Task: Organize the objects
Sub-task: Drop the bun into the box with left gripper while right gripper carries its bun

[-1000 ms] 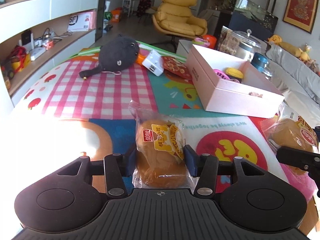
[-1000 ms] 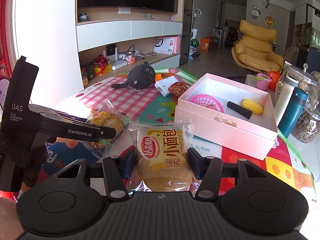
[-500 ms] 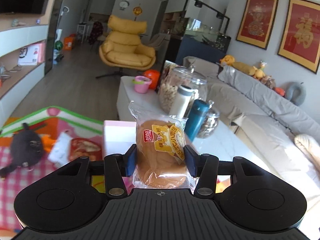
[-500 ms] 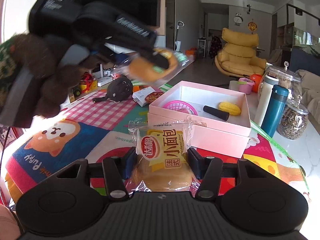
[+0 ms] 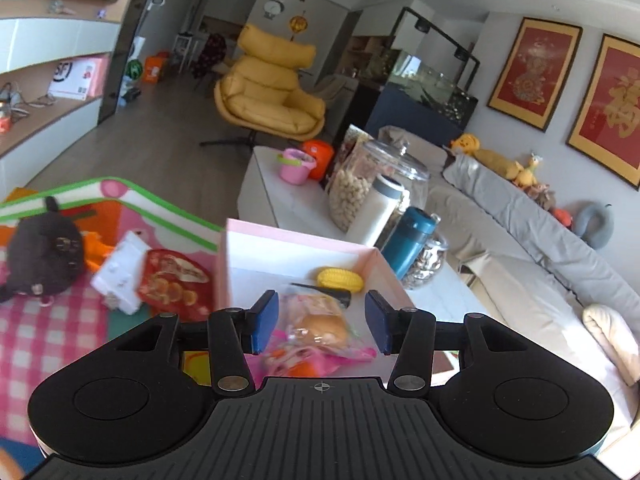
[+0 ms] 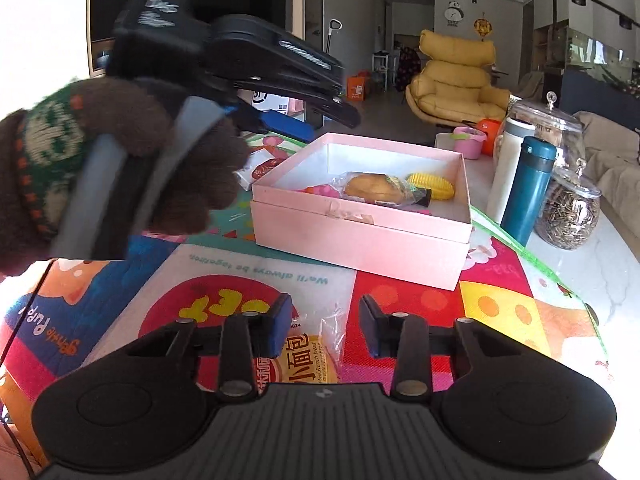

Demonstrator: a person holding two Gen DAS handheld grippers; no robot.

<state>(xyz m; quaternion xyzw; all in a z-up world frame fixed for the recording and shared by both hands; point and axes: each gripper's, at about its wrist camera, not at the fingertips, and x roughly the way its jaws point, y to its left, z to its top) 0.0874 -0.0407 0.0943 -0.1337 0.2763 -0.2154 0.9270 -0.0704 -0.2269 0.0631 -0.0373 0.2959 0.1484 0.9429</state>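
Observation:
My left gripper [image 5: 320, 322] is open above the pink box [image 5: 256, 246]. A wrapped bread bun [image 5: 322, 328] lies in the box below it, beside a yellow toy corn [image 5: 340, 279]. In the right wrist view the same bun [image 6: 374, 188] rests inside the pink box [image 6: 360, 236], with the left gripper [image 6: 296, 122] held over the box's left side. My right gripper [image 6: 325, 326] is open, and a second wrapped bun [image 6: 304, 360] lies on the mat between and below its fingers.
A black plush toy [image 5: 42, 250], a white adapter [image 5: 120, 276] and a red snack packet [image 5: 172, 284] lie on the colourful mat left of the box. A teal bottle [image 6: 528, 188], a white bottle [image 6: 506, 164] and glass jars [image 6: 570, 208] stand right of the box.
The left gripper carried its bun over the box and opened; the bun now lies in the box. The right gripper opened and its bun rests on the mat.

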